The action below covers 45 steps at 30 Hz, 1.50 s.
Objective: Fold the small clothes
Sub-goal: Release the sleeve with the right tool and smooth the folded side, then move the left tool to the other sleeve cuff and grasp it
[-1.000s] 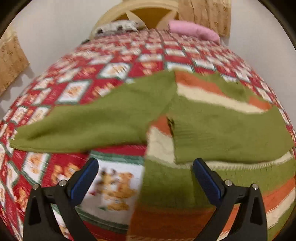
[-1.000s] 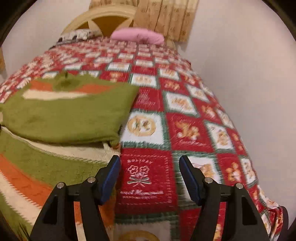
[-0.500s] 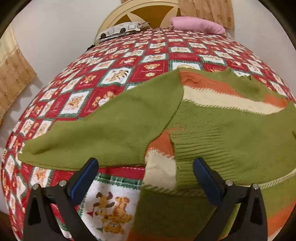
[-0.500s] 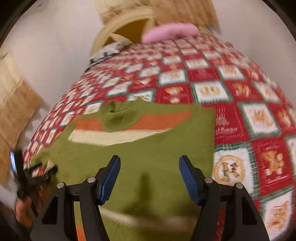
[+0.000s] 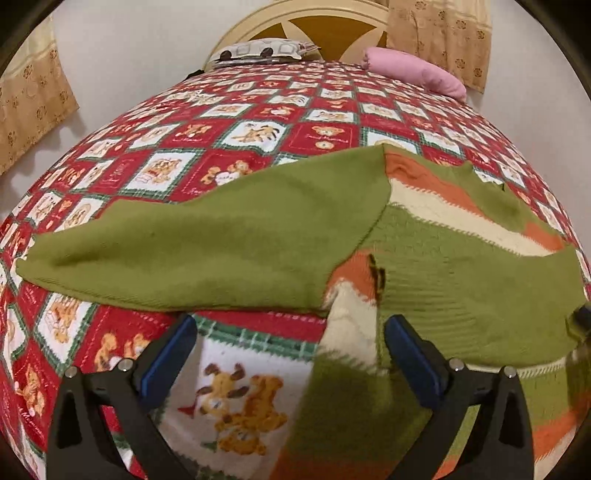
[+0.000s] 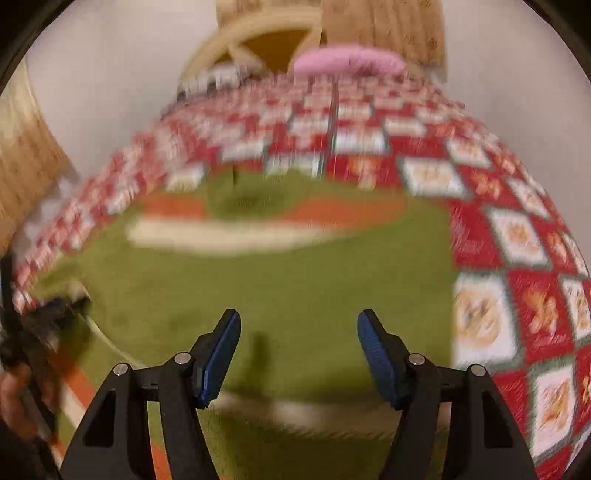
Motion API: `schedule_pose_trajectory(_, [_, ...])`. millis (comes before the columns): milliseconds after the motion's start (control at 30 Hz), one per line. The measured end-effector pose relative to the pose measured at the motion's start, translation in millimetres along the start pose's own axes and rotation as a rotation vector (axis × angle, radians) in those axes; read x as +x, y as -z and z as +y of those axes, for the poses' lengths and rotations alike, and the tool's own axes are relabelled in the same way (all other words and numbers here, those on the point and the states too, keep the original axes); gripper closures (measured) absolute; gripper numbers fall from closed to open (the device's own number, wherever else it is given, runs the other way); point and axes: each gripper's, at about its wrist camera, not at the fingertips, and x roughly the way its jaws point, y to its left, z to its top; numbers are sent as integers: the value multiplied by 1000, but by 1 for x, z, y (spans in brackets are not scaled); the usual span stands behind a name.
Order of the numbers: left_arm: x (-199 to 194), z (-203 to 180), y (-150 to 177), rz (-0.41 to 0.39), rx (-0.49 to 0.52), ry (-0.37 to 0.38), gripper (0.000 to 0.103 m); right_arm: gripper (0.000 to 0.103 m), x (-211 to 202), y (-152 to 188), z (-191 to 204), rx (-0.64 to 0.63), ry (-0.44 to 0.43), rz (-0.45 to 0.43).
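Observation:
A small green sweater with orange and cream stripes (image 5: 443,280) lies flat on the bed. Its right sleeve is folded across the chest; its left sleeve (image 5: 184,251) stretches out to the left. My left gripper (image 5: 290,343) is open and empty, just above the bedspread below the left sleeve's armpit. My right gripper (image 6: 299,339) is open and empty over the folded green sleeve on the sweater's body (image 6: 280,273); that view is blurred. The left gripper shows dimly at the right wrist view's left edge (image 6: 22,332).
The red patchwork bedspread (image 5: 258,133) covers the whole bed. A pink pillow (image 5: 413,70) and a patterned pillow (image 5: 262,51) lie by the cream headboard (image 5: 317,22). White walls and beige curtains (image 5: 439,33) surround the bed.
The right gripper swung left from the bedspread beside the sweater to over its body. The left gripper drew slightly back and left, bringing the outstretched sleeve more into view.

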Motion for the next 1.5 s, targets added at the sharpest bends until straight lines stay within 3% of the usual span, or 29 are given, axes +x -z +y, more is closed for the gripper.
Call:
schedule_pose_trajectory(33, [-4,3,1,-6,0,0,0,37,11,7,6,-24,45,38])
schedule_pose_trajectory(67, [-10,8,3,-16,1,0,0,37,9,11,10,-40,70,2])
schedule_pose_trajectory(167, [-25,31,11,-54,-13,-31,0,36,3,3,23,-18,96,14])
schedule_pose_trajectory(367, [-37,97,27,-49,-100,-99,0,36,-9,-18,108,-145,-63,-41])
schedule_pose_trajectory(533, [-42,156,34,-44,-178,-178,0,36,15,-12,184,-283,-137,-47])
schedule_pose_trajectory(600, [-41,175,34,-35,-205,-200,0,35,33,-1,206,-284,-282,13])
schedule_pose_trajectory(667, [-40,194,35,-30,-229,-227,0,33,35,16,225,-369,-204,-33])
schedule_pose_trajectory(767, [-41,221,33,-43,-258,-271,0,33,32,21,229,-384,-198,-53])
schedule_pose_trajectory(900, [-36,255,29,-39,-337,-277,0,32,31,28,226,-385,-195,-83])
schedule_pose_trajectory(1100, [-35,291,29,-58,-479,-235,0,30,34,25,227,-388,-188,-84])
schedule_pose_trajectory(1300, [-29,304,19,-105,-532,-230,8,30,32,28,229,-395,-175,-96])
schedule_pose_trajectory(1500, [-8,314,6,-99,-567,-180,26,30,32,28,227,-389,-183,-99])
